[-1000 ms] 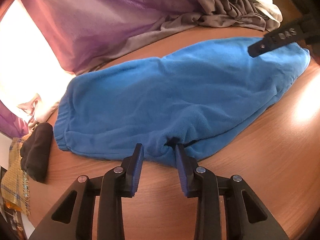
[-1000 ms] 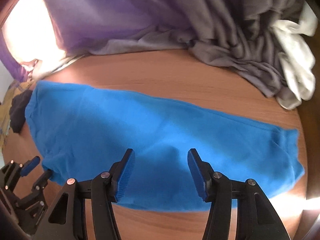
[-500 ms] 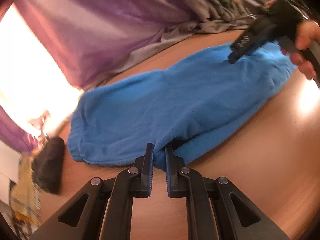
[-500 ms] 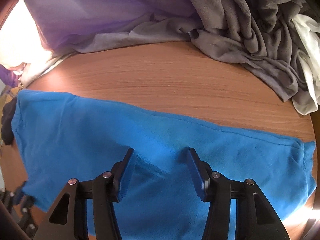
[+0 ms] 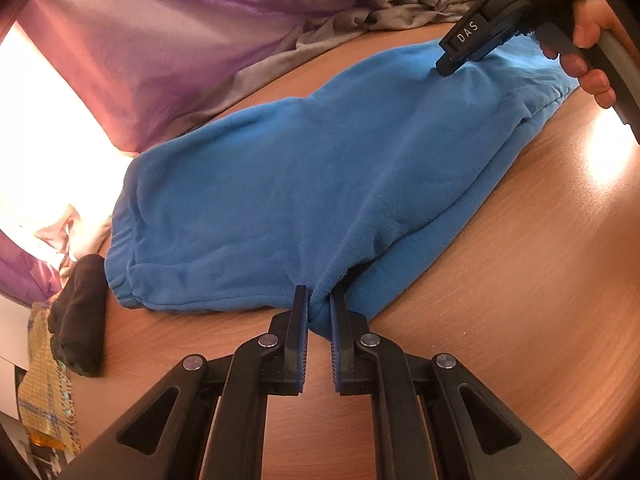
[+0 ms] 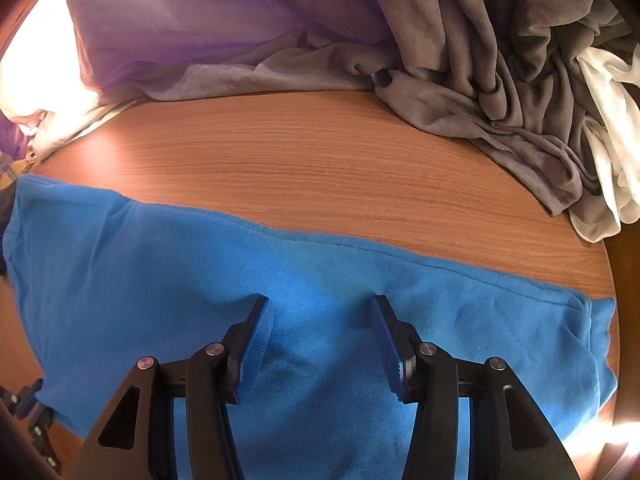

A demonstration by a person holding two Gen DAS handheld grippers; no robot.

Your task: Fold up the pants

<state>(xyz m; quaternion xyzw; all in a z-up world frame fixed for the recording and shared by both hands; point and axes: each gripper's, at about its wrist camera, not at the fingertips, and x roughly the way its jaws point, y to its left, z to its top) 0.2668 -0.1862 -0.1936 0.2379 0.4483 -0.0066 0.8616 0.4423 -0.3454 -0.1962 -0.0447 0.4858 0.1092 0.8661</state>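
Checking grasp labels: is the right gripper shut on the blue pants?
No: the right gripper stands open over the blue pants, pads apart.

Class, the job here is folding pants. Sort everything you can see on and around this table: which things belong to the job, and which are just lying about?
Part of the job:
- blue fleece pants
- left gripper, shut on the pants' near edge
- right gripper, jaws apart over the pants

Just lying about:
- grey garment heap
- white cloth
- purple fabric
- black sock

Blue fleece pants (image 5: 304,184), flat lengthwise on wooden table (image 5: 520,272), near edge bunched up.
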